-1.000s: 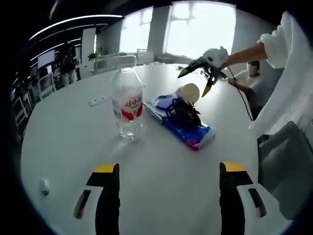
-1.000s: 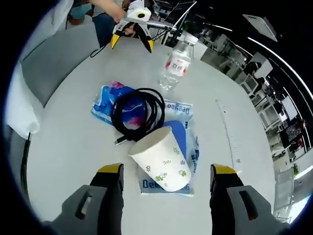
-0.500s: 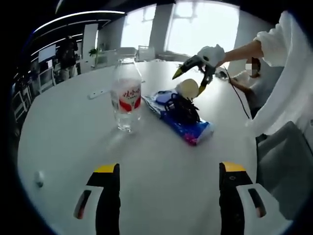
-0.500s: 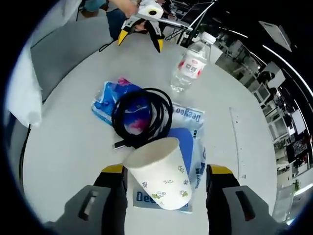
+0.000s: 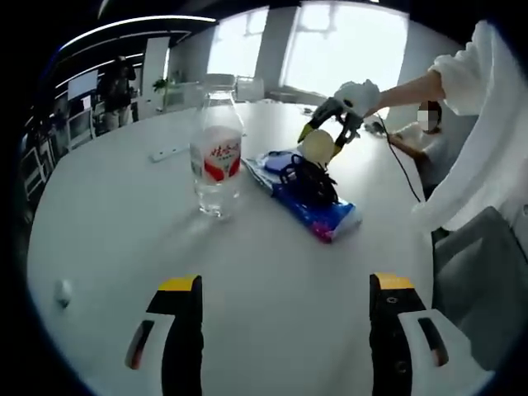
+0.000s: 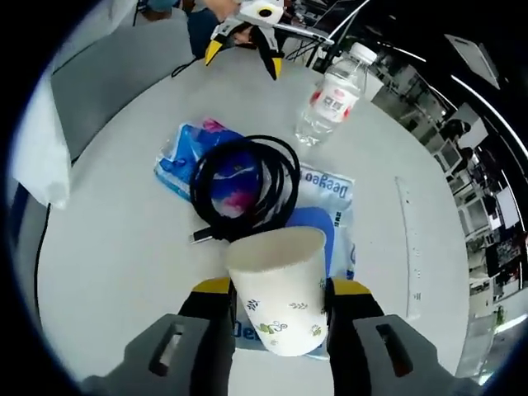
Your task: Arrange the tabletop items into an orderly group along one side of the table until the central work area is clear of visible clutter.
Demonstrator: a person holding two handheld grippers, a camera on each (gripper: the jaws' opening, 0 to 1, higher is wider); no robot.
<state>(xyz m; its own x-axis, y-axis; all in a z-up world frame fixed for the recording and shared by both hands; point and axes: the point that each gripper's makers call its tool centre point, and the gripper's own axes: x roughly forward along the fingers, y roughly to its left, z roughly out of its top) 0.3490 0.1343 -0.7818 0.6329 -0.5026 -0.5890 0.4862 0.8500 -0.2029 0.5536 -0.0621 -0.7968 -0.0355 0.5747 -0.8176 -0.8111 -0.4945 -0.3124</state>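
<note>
A white paper cup (image 6: 278, 262) with a leaf print sits between the jaws of my right gripper (image 6: 281, 290), which is shut on its sides just above the blue tissue packs (image 6: 332, 200). A coil of black cable (image 6: 245, 186) lies on the packs. A clear water bottle (image 5: 216, 157) with a red label stands upright to the left of the packs (image 5: 320, 214). In the left gripper view the right gripper (image 5: 323, 132) holds the cup (image 5: 318, 151) at the packs' far end. My left gripper (image 5: 286, 285) is open over bare table, with nothing between its jaws.
A white power strip (image 5: 168, 153) lies far left on the round white table (image 5: 115, 223), and a small white object (image 5: 62, 289) sits near its left edge. A grey chair (image 5: 483, 272) and a person's white sleeve (image 5: 487, 124) are on the right.
My right gripper has moved in and its jaws have shut on the paper cup, which now stands more upright. The left gripper has stayed open and hardly moved.
</note>
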